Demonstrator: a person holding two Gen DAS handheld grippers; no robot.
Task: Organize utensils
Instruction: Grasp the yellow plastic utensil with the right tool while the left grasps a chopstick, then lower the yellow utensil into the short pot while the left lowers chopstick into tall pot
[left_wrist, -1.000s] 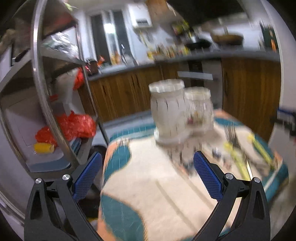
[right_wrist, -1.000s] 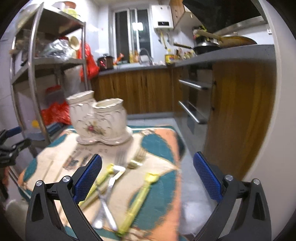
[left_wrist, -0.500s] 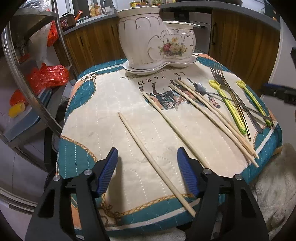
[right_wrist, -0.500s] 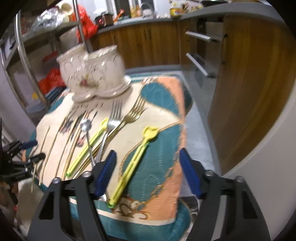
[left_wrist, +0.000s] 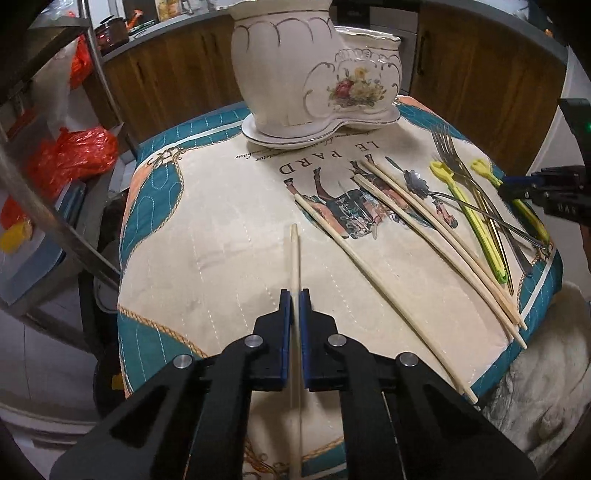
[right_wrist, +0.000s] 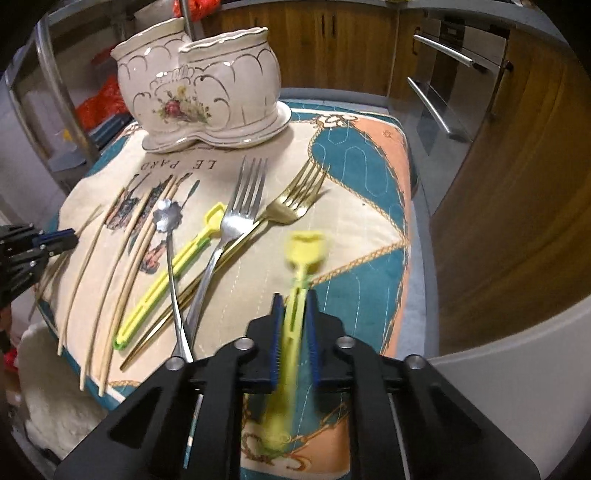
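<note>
Quilted counter (left_wrist: 221, 236) by the ceramic holder (left_wrist: 314, 74): left gripper (left_wrist: 294, 295) has just clamped 1 chopstick (left_wrist: 294, 258), right gripper (right_wrist: 294, 299) a yellow utensil (right_wrist: 301, 258). Thin chopstick could easily pivot or slip out when lifted.

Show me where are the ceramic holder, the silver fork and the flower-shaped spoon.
ceramic holder (right_wrist: 236, 85): right wrist view, on the front wall of the nearer pot.
silver fork (right_wrist: 236, 225): right wrist view, on its neck below the tines.
flower-shaped spoon (right_wrist: 168, 218): right wrist view, on its bowl.
</note>
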